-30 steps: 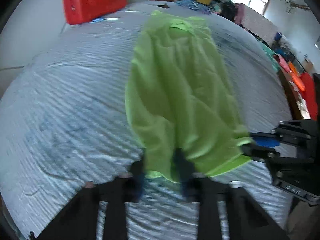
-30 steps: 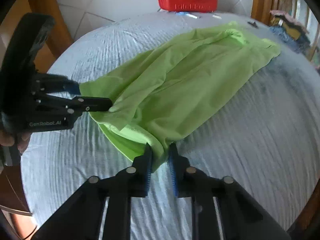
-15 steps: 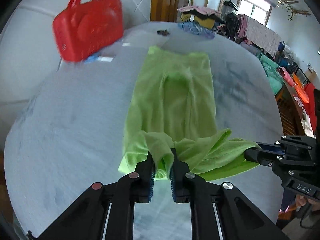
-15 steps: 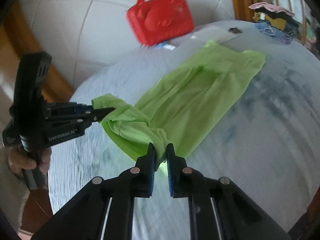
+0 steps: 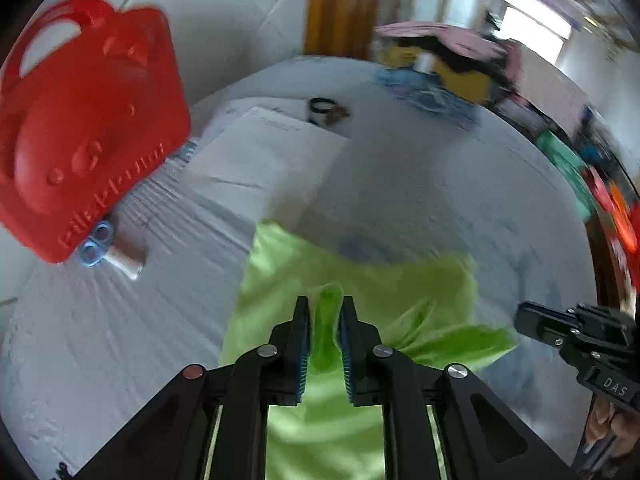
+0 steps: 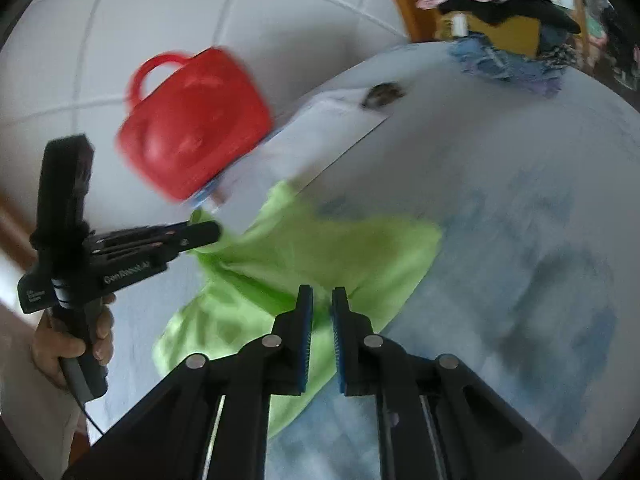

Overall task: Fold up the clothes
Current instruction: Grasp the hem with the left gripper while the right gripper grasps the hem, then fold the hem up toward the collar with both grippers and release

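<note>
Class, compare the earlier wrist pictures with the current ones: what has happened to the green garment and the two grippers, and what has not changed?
Both grippers carried the near edge of the green garment over toward the far end by the red case, doubling it over. The left gripper is now opening, cloth between its pads; the right gripper remains shut on its corner. The red case, white paper and clothes pile stayed put.

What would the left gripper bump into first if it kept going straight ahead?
Probably the green garment itself: the left gripper, jaws opening, has cloth between them, lying on the grey bedsheet.
</note>
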Action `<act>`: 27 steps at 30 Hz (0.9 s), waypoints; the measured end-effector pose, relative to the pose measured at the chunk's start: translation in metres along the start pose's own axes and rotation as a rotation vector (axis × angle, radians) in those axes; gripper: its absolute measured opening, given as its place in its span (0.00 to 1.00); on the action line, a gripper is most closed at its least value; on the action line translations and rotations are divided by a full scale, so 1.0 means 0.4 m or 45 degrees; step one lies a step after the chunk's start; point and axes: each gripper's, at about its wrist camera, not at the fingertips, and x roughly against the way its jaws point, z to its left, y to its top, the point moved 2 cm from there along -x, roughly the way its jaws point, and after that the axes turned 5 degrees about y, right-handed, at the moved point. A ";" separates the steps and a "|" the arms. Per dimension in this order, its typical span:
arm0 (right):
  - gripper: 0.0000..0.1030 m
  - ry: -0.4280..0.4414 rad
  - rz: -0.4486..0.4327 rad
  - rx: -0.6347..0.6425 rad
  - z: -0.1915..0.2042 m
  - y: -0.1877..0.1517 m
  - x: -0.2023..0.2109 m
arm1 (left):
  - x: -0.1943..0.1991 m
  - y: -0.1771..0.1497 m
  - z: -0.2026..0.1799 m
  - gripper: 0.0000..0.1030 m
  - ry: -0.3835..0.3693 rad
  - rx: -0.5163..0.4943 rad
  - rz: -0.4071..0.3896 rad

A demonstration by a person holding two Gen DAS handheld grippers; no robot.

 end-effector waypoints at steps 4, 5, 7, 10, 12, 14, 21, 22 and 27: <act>0.10 -0.025 0.064 -0.060 -0.103 0.080 -0.054 | -0.021 0.044 0.069 0.76 0.064 0.161 0.009; 0.10 -0.019 0.072 -0.048 -0.111 0.085 -0.057 | -0.007 0.032 0.086 0.76 0.081 0.179 0.020; 0.10 -0.002 0.102 -0.023 -0.119 0.084 -0.060 | 0.032 -0.012 0.120 0.76 0.116 0.221 0.058; 0.10 0.034 0.160 0.025 -0.115 0.064 -0.065 | 0.122 -0.123 0.162 0.76 0.172 0.303 0.106; 0.17 0.043 0.184 0.075 -0.096 0.044 -0.058 | 0.183 -0.213 0.179 0.76 0.180 0.372 0.115; 0.35 0.054 0.204 0.127 -0.074 0.025 -0.050 | 0.231 -0.293 0.186 0.76 0.188 0.441 0.119; 0.62 0.141 0.311 0.345 0.028 0.029 -0.054 | 0.269 -0.510 0.155 0.76 0.222 0.718 0.150; 0.62 0.158 0.344 0.375 0.034 0.039 -0.067 | 0.263 -0.531 0.143 0.76 0.245 0.757 0.153; 0.62 0.215 0.503 0.522 0.033 0.063 -0.150 | 0.216 -0.576 0.104 0.76 0.330 0.940 0.153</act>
